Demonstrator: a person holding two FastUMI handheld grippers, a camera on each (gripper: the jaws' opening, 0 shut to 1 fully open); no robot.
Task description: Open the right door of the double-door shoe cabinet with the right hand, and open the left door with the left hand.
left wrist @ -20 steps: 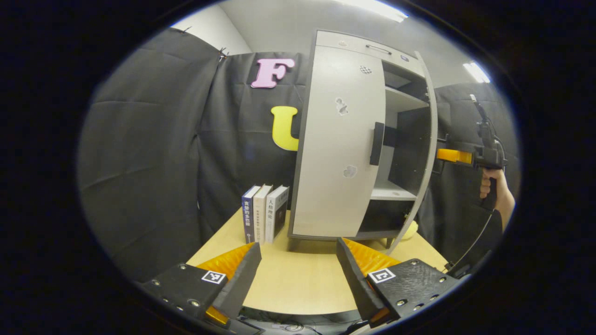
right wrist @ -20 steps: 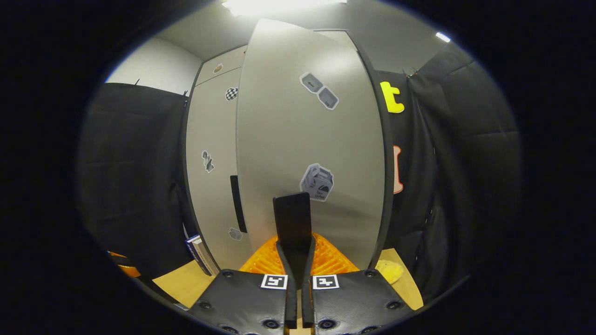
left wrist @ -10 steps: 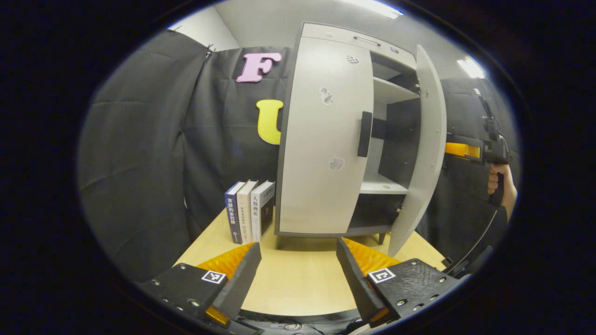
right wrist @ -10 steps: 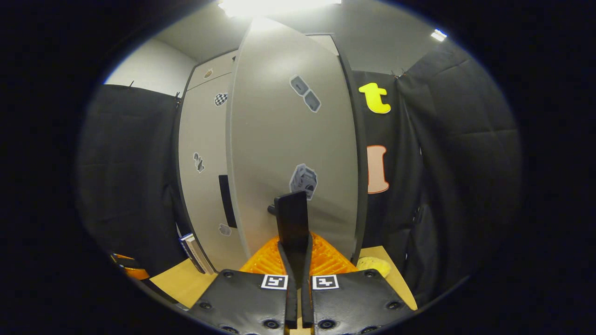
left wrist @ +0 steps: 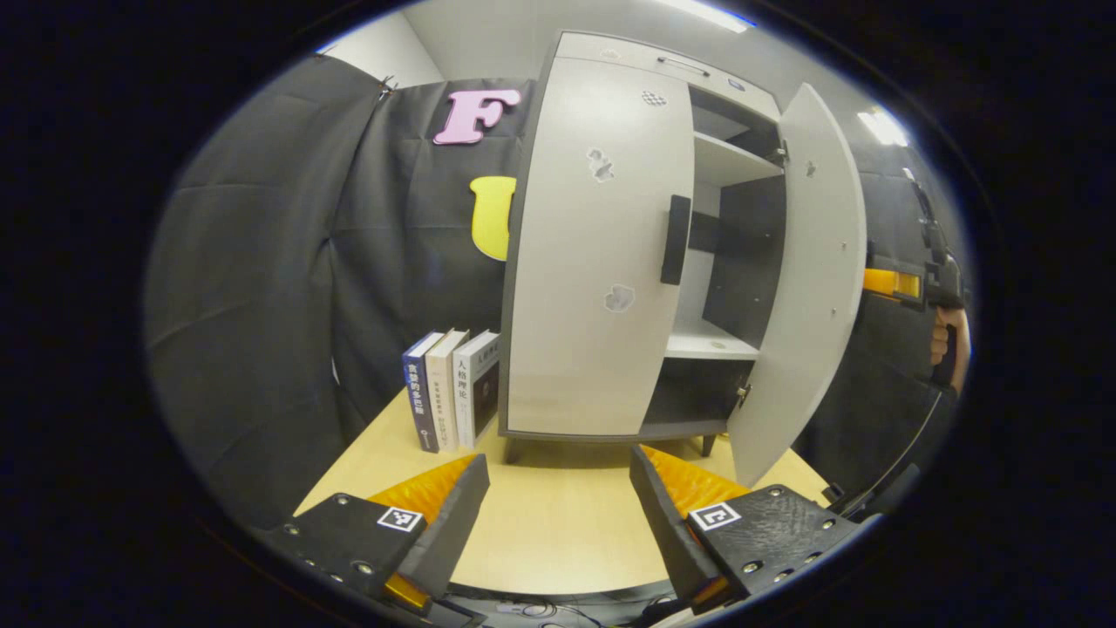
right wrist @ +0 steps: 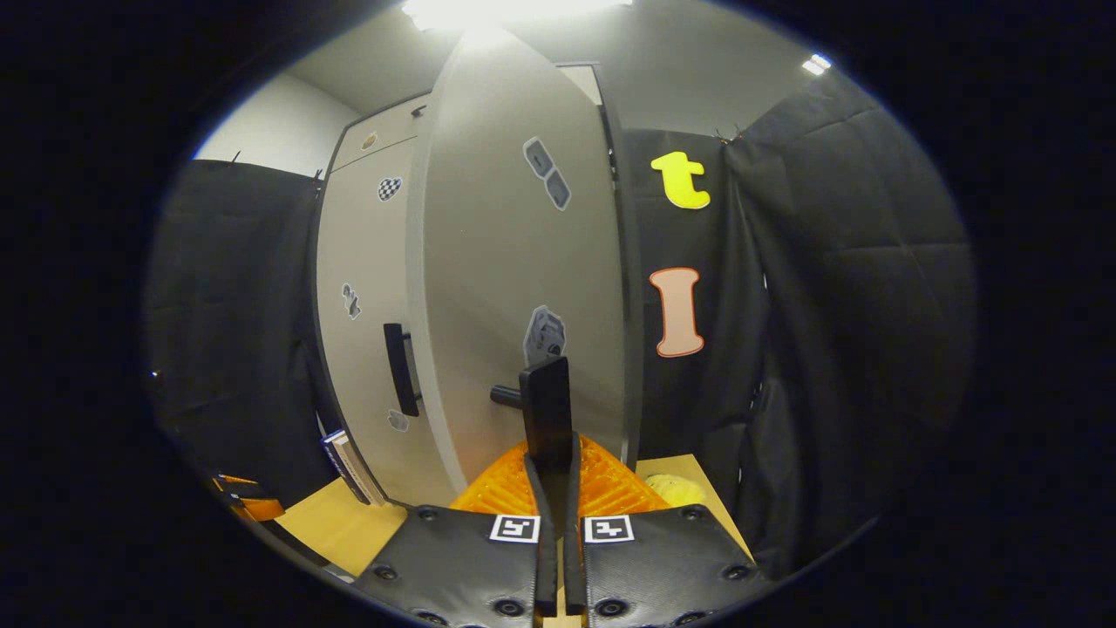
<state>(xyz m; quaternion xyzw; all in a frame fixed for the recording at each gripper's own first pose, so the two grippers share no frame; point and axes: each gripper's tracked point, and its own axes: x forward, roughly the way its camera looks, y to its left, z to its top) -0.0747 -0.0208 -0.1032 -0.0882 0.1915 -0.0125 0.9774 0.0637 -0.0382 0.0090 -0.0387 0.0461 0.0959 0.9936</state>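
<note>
Underneath everything lies a pale wooden surface (left wrist: 540, 515), closed in by black cloth walls, with a grey ceiling and strip lights overhead. Three books (left wrist: 449, 388) stand upright just beside the left flank of the shoe cabinet (left wrist: 610, 61), which rises tall and narrow — its long axis vertical — on short legs at the far side of the surface. A yellow, soft-looking object (right wrist: 671, 488) lies on the surface beyond the open door in the right gripper view; what it is I cannot tell.

The cabinet faces the left tongs (left wrist: 558, 488), whose fingers stand wide apart, low over the near edge of the surface, gripping nothing. The left door (left wrist: 597, 253) is shut flat, its dark vertical handle (left wrist: 674, 240) at the inner edge. The right door (left wrist: 806, 279) is swung out towards the viewer, baring white shelves (left wrist: 711, 344) and a dark interior.

The right tongs (right wrist: 553, 440) are clamped on the right door's handle (right wrist: 545, 410) — both fingers pressed against the dark upright bar. A hand (left wrist: 946, 340) holding that gripper shows past the open door's edge.
</note>
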